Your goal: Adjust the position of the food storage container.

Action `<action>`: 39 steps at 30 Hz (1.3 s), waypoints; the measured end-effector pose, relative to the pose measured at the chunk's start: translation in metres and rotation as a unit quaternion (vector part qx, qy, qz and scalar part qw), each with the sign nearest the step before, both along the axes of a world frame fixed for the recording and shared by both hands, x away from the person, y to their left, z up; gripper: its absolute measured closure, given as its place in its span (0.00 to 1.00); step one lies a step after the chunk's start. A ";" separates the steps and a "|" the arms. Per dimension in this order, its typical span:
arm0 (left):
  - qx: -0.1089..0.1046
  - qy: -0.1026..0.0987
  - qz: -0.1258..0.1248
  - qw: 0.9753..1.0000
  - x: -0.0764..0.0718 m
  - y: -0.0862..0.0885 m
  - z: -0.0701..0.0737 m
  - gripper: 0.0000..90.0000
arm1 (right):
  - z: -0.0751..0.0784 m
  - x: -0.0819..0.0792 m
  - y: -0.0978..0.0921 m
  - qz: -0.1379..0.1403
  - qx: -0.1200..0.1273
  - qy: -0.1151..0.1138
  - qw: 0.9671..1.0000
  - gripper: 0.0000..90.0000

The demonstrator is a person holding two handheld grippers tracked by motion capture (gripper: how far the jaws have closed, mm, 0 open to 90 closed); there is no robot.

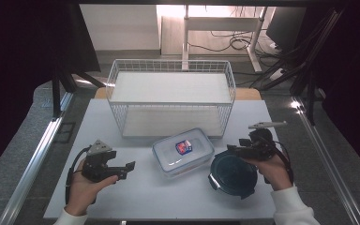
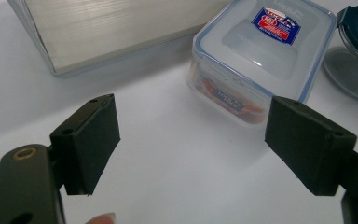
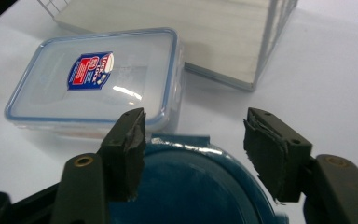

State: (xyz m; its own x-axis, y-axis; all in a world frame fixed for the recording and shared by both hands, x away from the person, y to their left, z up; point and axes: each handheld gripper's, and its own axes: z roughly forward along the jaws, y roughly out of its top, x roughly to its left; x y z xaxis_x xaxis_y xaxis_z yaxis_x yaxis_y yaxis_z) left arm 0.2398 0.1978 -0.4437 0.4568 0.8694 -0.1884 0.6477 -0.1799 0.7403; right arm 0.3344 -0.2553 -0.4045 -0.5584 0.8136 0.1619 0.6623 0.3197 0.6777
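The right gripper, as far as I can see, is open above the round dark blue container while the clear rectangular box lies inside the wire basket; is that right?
Not quite: the clear rectangular box lies on the table in front of the wire basket, not inside it, as the high view shows. The rest holds: the right gripper is open above the round dark blue container.

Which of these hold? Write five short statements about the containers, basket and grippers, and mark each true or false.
1. The rectangular clear container has its lid on. True.
2. The round dark-blue container lies inside the wire basket. False: it sits on the table in front of the basket.
3. The left gripper is open, holding nothing. True.
4. The right gripper is shut on the clear container. False: it is open, over the round container.
5. The clear container bears a red-and-blue label. True.
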 end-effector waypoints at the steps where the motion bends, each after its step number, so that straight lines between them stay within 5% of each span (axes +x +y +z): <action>1: 0.000 0.000 0.001 1.000 0.000 0.000 0.000 0.19 | 0.000 0.004 0.004 0.001 -0.001 0.004 1.000 0.45; 9: 0.006 0.012 0.001 1.000 0.003 -0.002 -0.006 0.19 | -0.005 0.029 0.033 0.029 -0.045 0.031 0.998 0.60; 21: 0.009 0.017 0.006 1.000 0.004 0.002 -0.010 0.19 | -0.024 0.062 0.048 0.021 -0.065 0.062 0.996 0.98; 32: 0.017 0.027 0.003 0.999 0.007 0.000 -0.016 0.19 | -0.044 0.074 0.065 0.035 -0.102 0.084 0.991 0.99; 39: 0.020 0.030 0.006 0.999 0.008 0.001 -0.019 0.19 | -0.052 0.072 0.074 0.043 -0.131 0.075 0.988 0.99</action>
State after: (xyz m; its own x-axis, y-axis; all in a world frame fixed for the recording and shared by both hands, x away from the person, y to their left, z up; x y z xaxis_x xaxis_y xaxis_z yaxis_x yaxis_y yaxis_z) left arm 0.2477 0.1990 -0.4624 0.4352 0.8820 -0.1806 0.6925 -0.1998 0.6932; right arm 0.4066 -0.1815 -0.4568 -0.6121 0.7898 0.0390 0.7127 0.5295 0.4602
